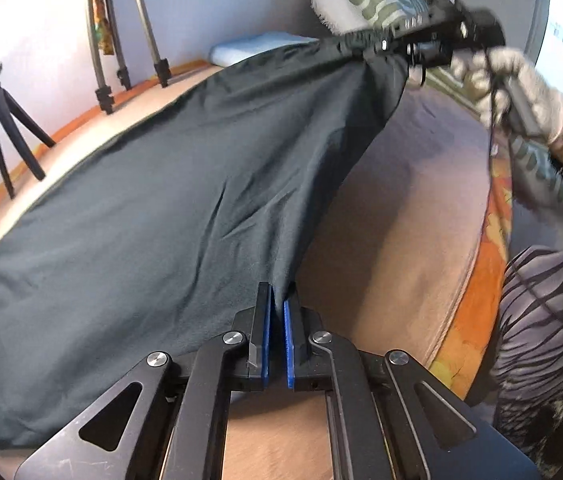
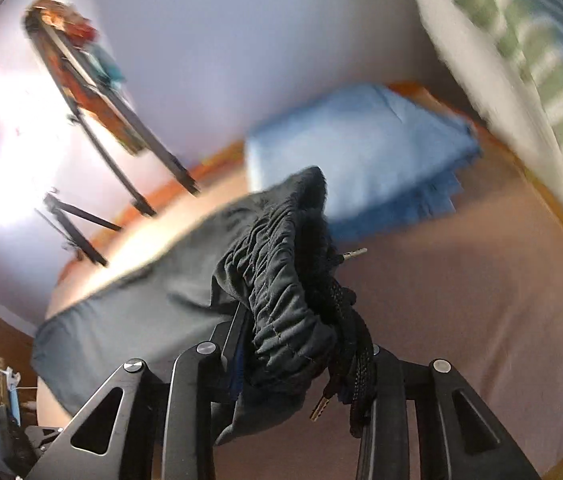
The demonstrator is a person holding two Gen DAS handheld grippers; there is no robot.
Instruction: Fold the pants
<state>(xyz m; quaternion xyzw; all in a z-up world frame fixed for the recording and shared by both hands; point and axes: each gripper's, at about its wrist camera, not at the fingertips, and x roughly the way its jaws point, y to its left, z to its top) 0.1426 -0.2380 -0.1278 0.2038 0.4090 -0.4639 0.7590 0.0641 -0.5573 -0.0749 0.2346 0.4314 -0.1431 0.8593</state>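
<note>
The left gripper (image 1: 277, 308) pinched the dark pants (image 1: 153, 208) at six o'clock, blue pads squeezed tight on the hem. At one o'clock the right gripper (image 1: 391, 46) clamped the bunched waistband (image 2: 281, 280), cloth stretched over the bed (image 1: 401, 208).

Pants (image 1: 169, 200) were matt dark cloth, waistband (image 2: 281, 280) puckered — left gripper (image 1: 277, 320) matt black metal, pads (image 1: 288, 344) blue, rough-looking.

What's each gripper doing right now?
Left gripper: shut on the edge of the dark pants.
Right gripper: shut on the pants' gathered waistband, drawstring dangling.
</note>
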